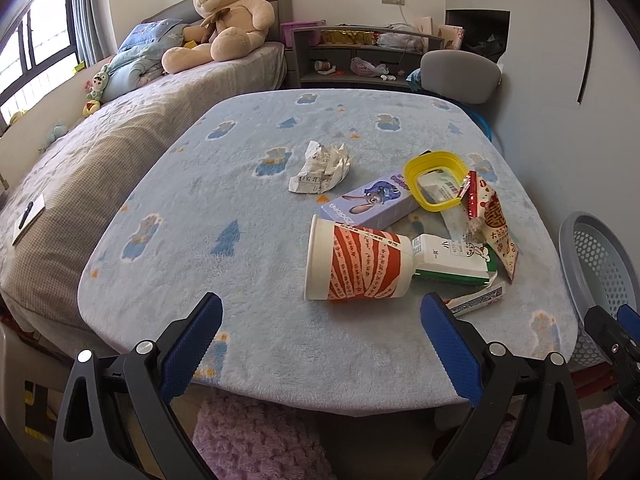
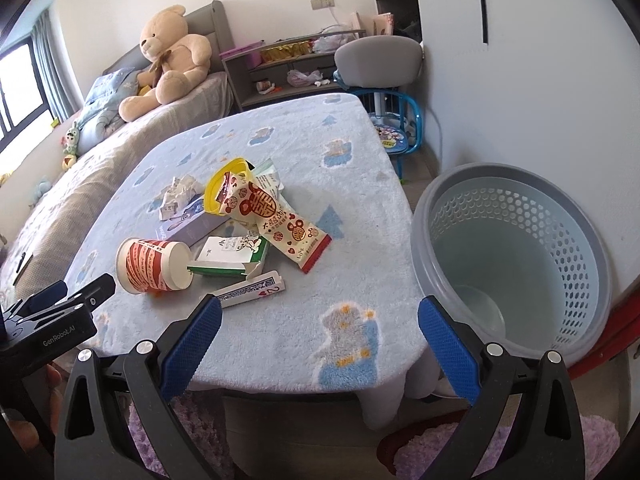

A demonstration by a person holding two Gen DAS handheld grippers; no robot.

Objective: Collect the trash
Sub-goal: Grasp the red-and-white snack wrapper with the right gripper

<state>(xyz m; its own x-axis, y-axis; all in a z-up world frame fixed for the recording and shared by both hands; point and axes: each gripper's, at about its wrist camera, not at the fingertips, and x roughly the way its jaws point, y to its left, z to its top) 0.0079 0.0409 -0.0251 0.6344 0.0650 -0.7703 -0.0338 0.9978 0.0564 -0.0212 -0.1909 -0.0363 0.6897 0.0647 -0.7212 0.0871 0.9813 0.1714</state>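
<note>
1. Currently, the left gripper [image 1: 320,340] has its jaws spread wide and holds nothing; it hovers at the near edge of the table [image 1: 248,216].
2. The right gripper [image 2: 320,340] is likewise wide apart and holds nothing, positioned over the table's near right corner.
3. The trash lies in a cluster on the table's blue cover: a paper cup [image 1: 354,262] on its side, touching a milk carton [image 1: 452,262]; a crumpled paper [image 1: 322,168]; a purple box [image 1: 370,202]; a yellow lid [image 1: 436,180]; a snack wrapper [image 2: 276,220]; a playing card [image 2: 252,290].
4. The grey basket [image 2: 516,256] stands just beside the table's right edge.
</note>
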